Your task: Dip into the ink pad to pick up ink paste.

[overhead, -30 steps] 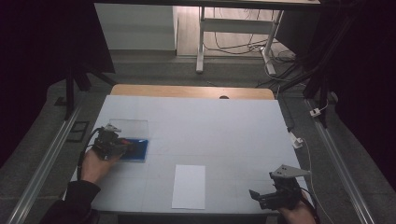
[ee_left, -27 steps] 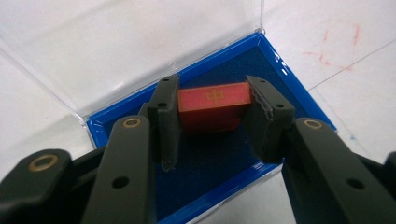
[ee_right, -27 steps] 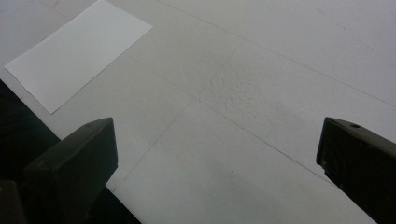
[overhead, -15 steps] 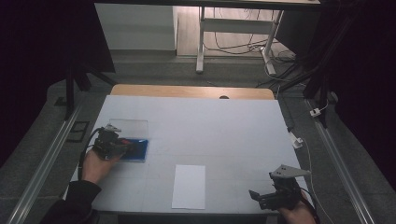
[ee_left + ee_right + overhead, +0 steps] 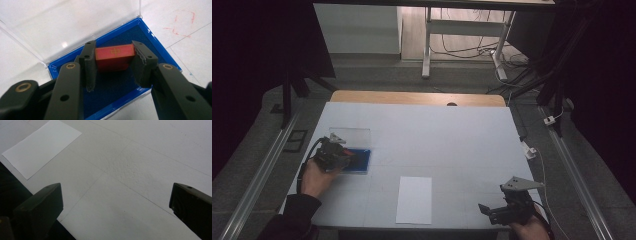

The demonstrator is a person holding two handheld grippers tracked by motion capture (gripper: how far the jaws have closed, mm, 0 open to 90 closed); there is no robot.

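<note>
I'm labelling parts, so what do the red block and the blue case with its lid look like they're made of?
Small red block: matte, probably plastic or painted wood, gold mark on top. Shallow blue case: glossy plastic rim, dark felt-like lining. Open clear lid: see-through, glare, likely hard plastic.

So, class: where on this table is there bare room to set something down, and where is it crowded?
Free: the table's far half beyond the blue case, and the stretch between the paper and the right hand-held gripper. Crowded: the left side, where the left hand-held gripper clamps a red block over the open case.
</note>
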